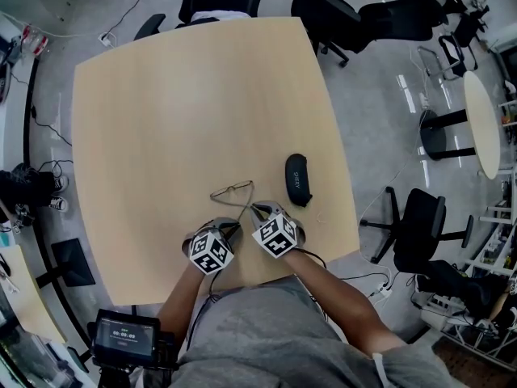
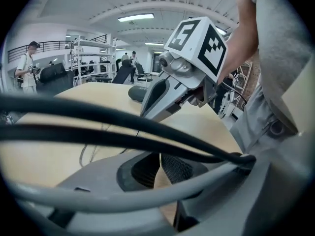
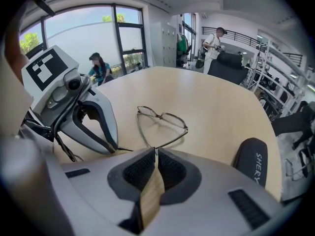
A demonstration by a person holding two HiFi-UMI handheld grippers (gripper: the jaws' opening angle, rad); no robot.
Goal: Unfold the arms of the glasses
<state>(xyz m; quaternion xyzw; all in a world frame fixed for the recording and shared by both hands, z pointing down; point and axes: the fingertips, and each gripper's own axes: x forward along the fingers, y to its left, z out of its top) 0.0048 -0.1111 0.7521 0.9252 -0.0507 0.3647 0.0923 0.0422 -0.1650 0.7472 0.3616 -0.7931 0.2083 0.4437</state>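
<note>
Although the left gripper (image 2: 160,160) shows its claw pressed together, cables mask the tip, so a pinched arm end cannot be confirmed. The glasses (image 3: 173,121) lie on the table (image 1: 161,120) just ahead of both grippers, with the arms converging toward the right gripper (image 3: 156,154). That claw is clamped on a thin arm tip. A case (image 1: 298,179) lies further right, apart. The wire frame is probably light, springy and easily bent. Grip the arms near the tips, never the lenses.

A pale wooden table (image 1: 178,111) stands on a grey floor (image 1: 380,111) among black office chairs (image 1: 323,10), near large windows (image 3: 83,31).
</note>
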